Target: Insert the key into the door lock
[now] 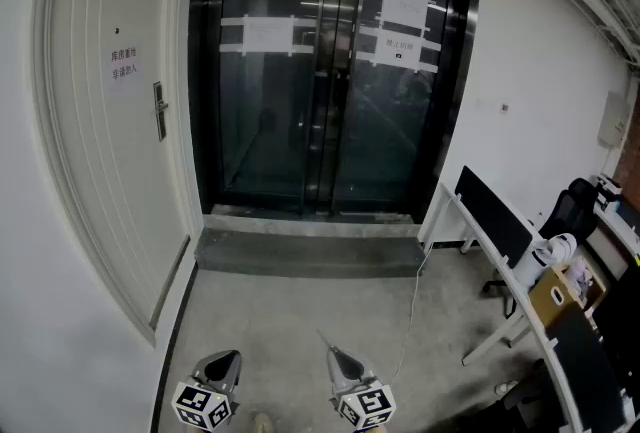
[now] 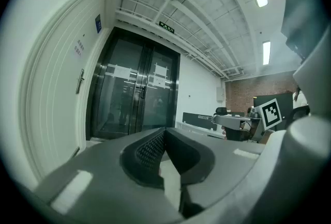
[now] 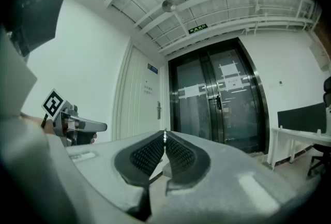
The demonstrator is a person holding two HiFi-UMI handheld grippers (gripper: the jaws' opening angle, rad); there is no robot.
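Observation:
The white door (image 1: pixel 110 161) stands at the left, and its metal handle and lock plate (image 1: pixel 159 110) are far from both grippers. The plate also shows in the left gripper view (image 2: pixel 80 80) and the right gripper view (image 3: pixel 159 109). My right gripper (image 1: pixel 335 353) is low in the head view, held level, its jaws shut on a thin key (image 1: pixel 324 337) whose tip pokes out ahead (image 3: pixel 165 135). My left gripper (image 1: pixel 232 357) hovers beside it to the left, jaws shut with nothing in them (image 2: pixel 164 131).
Dark glass double doors (image 1: pixel 330 71) with taped paper notices fill the far wall behind a raised sill (image 1: pixel 310 251). A white desk (image 1: pixel 480 241) with monitors, chairs and boxes runs along the right. A cable (image 1: pixel 413 306) trails across the concrete floor.

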